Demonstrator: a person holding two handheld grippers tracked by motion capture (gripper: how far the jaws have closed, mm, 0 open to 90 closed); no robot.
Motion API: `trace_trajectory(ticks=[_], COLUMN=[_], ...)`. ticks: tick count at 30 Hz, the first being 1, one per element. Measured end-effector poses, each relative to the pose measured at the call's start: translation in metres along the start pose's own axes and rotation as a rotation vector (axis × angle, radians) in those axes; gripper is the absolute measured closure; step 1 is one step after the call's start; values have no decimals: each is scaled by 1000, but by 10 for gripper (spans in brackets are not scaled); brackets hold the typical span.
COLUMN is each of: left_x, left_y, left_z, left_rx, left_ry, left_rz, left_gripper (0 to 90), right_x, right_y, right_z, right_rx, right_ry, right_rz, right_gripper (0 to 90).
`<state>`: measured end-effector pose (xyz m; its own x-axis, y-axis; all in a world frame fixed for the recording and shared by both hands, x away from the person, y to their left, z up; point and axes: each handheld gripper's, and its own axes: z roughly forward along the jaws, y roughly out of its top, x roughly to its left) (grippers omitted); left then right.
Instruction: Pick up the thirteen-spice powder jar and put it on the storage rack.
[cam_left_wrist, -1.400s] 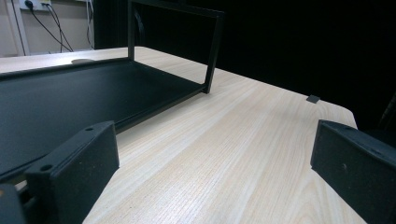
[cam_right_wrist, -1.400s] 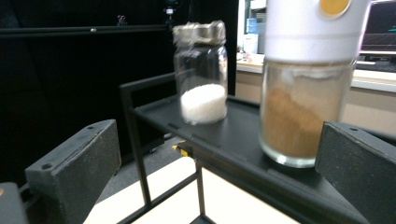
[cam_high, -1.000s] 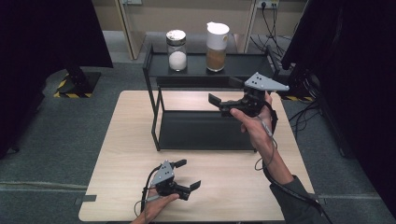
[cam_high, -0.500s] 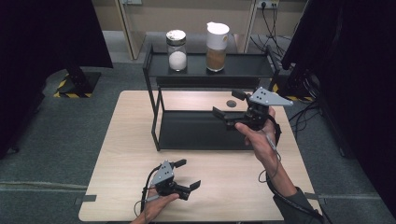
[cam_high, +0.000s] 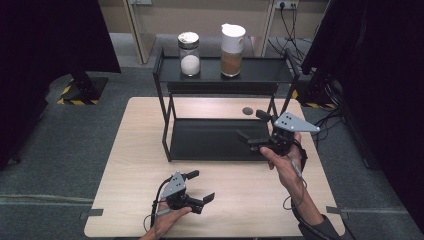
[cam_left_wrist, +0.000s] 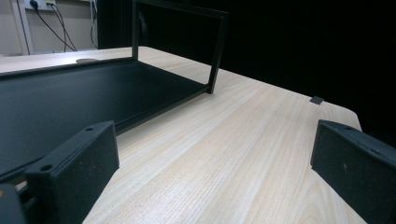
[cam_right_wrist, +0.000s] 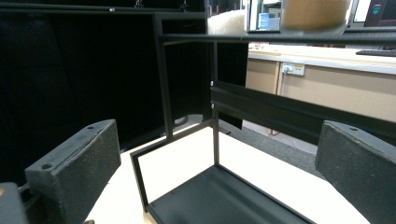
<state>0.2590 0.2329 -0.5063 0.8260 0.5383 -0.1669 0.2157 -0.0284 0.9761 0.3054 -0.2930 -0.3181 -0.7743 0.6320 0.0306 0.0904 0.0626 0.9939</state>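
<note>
The two jars stand side by side on the top shelf of the black rack (cam_high: 165, 67), at about twelve o'clock on the tabletop (cam_high: 135, 150): the jar of white grains (cam_high: 189, 54) at the left, the jar of brown grains (cam_high: 232, 44) just beside it at the right, apart from each other and upright. Neither is held. The right tool (cam_high: 254, 131) is raised at about three o'clock, over the right end of the rack's lower tray, with its jaws spread wide and nothing between them; in the right gripper view the top shelf and the brown jar's base (cam_right_wrist: 314, 11) are seen above and ahead. The step in hand is judged to be a reach toward the brown jar, the nearer one. It would be done well if the tool were lifted above the shelf rail first, the jaws kept level and brought around the jar's body below the lid, and the white jar left untouched. The left tool (cam_high: 197, 187), likewise spread and empty, rests low at six o'clock, well apart from the rack
</note>
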Motion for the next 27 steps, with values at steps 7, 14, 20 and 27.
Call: trace_trajectory(ticks=[7,14,20,27], left_x=[0,0,0,0], left_y=[0,0,0,0], left_z=[0,0,0,-1], left_rx=[-3,-3,-4,-5], left_ry=[2,3,5,6], left_rz=[0,0,1,1], left_gripper=[5,5,5,5], right_x=[5,10,13,16], right_y=[-16,-32,-44,-59], right_z=[-6,-10,-12,-15], right_rx=[9,21,28,41], right_ry=[13,34,47,56], right_rz=[-2,3,7,13], right_gripper=[5,4,5,5])
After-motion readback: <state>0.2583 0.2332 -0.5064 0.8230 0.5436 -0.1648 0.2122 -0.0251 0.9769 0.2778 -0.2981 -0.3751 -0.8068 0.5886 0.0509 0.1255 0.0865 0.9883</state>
